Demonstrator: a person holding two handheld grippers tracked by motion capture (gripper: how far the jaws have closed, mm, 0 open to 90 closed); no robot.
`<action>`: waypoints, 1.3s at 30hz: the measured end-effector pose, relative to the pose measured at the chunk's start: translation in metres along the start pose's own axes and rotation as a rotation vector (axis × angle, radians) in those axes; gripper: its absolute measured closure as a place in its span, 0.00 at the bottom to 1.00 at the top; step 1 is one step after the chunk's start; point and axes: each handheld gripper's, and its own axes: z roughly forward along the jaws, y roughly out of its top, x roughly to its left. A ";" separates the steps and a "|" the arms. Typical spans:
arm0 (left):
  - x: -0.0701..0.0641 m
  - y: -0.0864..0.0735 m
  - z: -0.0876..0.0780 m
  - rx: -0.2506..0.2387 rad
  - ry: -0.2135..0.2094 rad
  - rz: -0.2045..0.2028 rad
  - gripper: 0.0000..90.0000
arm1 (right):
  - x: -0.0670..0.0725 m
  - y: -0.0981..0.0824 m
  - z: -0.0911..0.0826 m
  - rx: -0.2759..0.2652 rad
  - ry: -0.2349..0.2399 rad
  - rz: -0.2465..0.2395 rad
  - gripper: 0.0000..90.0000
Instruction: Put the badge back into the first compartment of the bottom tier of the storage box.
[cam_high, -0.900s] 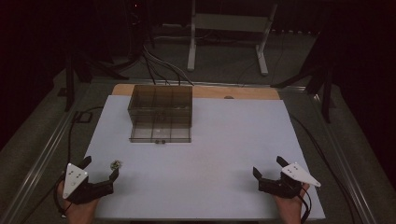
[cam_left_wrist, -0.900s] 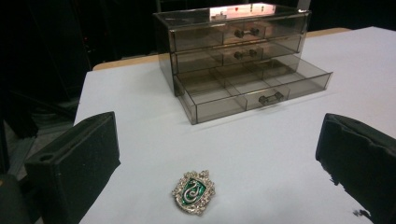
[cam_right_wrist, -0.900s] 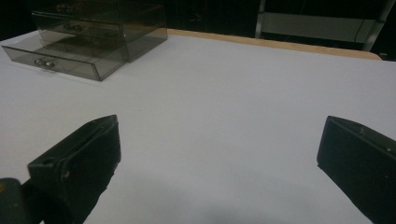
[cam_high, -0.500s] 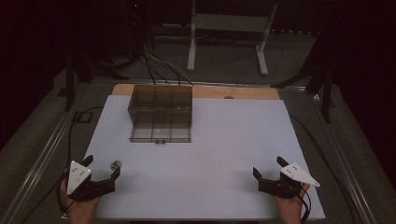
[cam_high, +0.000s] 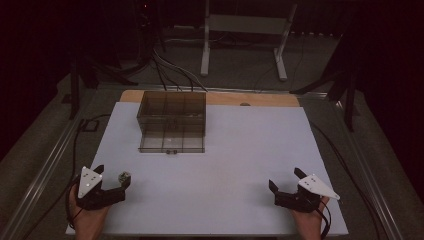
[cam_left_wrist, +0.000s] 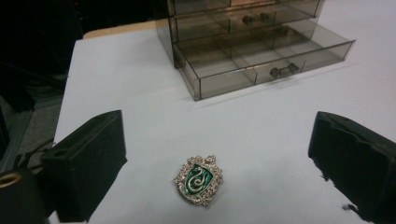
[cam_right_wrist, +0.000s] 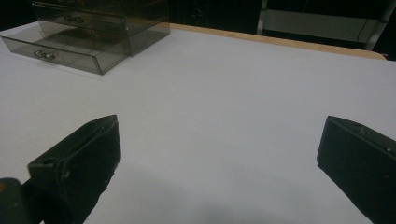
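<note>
Drawer box (cam_high: 172, 122): a smoky see-through chest of small drawers, standing on the white table (cam_high: 240, 165) toward its far left part; it serves as the landmark for the rest.
Bottom drawer (cam_left_wrist: 261, 63): pulled out toward the person, past the front of the drawer box; divided into compartments; a small metal handle sits at the middle of its front wall; nothing is visible inside it.
Upper drawers: pushed in flush with the drawer box; their handles show in the left gripper view.
Badge (cam_left_wrist: 198, 179): a shield-shaped pin with a green face, a silver snake and a jewelled silver rim; it lies flat on the table, well in front of the drawer box and off to its left; in the high view it is the small object (cam_high: 124, 176) just beyond the left jaws.
Left gripper (cam_high: 111, 181): held low at the near left corner of the table, in front of the drawer box; jaws spread wide, gripping nothing; the badge lies between them, nearer the left jaw, touching neither.
Right gripper (cam_high: 286, 181): held at the near right corner, well apart from the drawer box; jaws spread wide and empty; bare white table lies between them.
</note>
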 end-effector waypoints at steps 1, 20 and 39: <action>0.000 0.000 0.002 0.009 0.005 0.002 0.08 | 0.000 0.000 0.000 0.001 -0.001 0.000 0.00; -0.003 -0.007 0.035 0.188 0.017 0.069 0.39 | -0.005 0.000 0.000 -0.013 0.010 0.037 0.00; 0.005 -0.008 0.039 0.260 0.003 0.021 0.75 | -0.008 0.000 -0.002 -0.020 0.013 0.061 0.00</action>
